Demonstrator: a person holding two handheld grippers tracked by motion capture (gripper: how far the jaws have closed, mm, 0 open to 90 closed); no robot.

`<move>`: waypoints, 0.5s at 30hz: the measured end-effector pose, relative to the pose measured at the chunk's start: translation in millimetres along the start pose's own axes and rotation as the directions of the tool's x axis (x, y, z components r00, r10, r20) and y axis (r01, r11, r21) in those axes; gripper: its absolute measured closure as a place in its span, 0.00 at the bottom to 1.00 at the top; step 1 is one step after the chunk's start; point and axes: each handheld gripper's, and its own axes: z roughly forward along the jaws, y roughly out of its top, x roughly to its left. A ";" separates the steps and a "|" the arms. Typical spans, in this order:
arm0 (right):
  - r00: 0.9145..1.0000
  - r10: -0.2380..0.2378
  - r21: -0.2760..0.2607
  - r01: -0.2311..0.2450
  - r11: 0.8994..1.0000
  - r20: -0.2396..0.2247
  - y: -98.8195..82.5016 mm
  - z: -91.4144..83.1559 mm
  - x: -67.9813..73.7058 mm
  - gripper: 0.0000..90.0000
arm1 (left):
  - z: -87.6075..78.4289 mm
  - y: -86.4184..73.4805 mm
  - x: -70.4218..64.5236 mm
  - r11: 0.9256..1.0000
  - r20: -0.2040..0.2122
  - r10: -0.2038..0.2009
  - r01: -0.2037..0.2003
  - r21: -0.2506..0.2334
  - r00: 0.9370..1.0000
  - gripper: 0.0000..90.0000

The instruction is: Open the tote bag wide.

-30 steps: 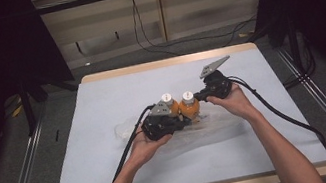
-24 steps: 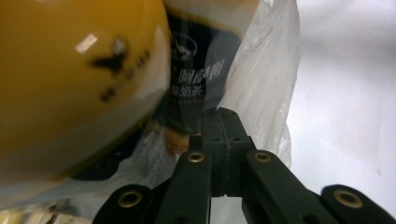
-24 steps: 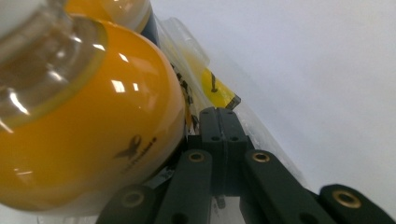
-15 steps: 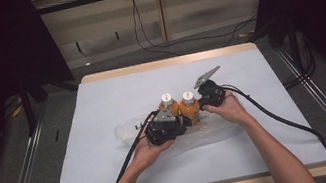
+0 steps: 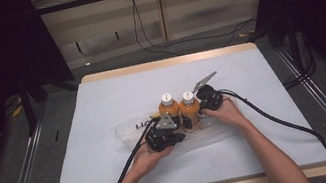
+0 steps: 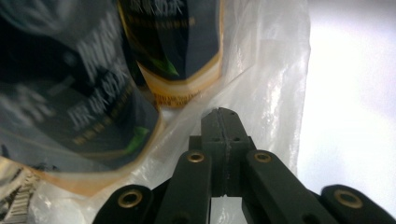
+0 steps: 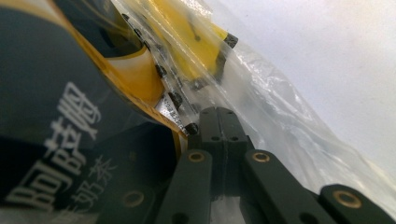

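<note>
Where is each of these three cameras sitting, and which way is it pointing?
High view: fixed above the person's side, looking forward and down on the table; both forearms enter from below, holding the left gripper and right gripper beside two orange bottles.
Left gripper view: rides that gripper, looking along its closed black jaws pinching the clear plastic bag, dark bottle labels behind.
Right gripper view: rides that gripper, its closed jaws also on the bag, a bottle label close by.
Shared: both gripper views show the bag and bottles.
</note>
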 end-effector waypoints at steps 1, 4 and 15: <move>1.000 -0.002 -0.001 0.002 1.000 0.000 0.1 0.2 -0.4 1.00 | 0.2 -0.3 -0.6 1.000 0.000 0.000 0.000 0.007 1.000 1.00; 1.000 -0.003 0.003 0.003 1.000 0.005 0.3 0.3 -0.1 1.00 | 3.4 -2.7 -3.6 1.000 -0.004 0.009 -0.009 0.029 1.000 1.00; 0.998 -0.004 -0.005 0.004 1.000 0.060 2.6 1.7 -0.2 1.00 | -1.4 -8.9 -11.4 1.000 0.049 0.003 -0.004 0.028 0.999 1.00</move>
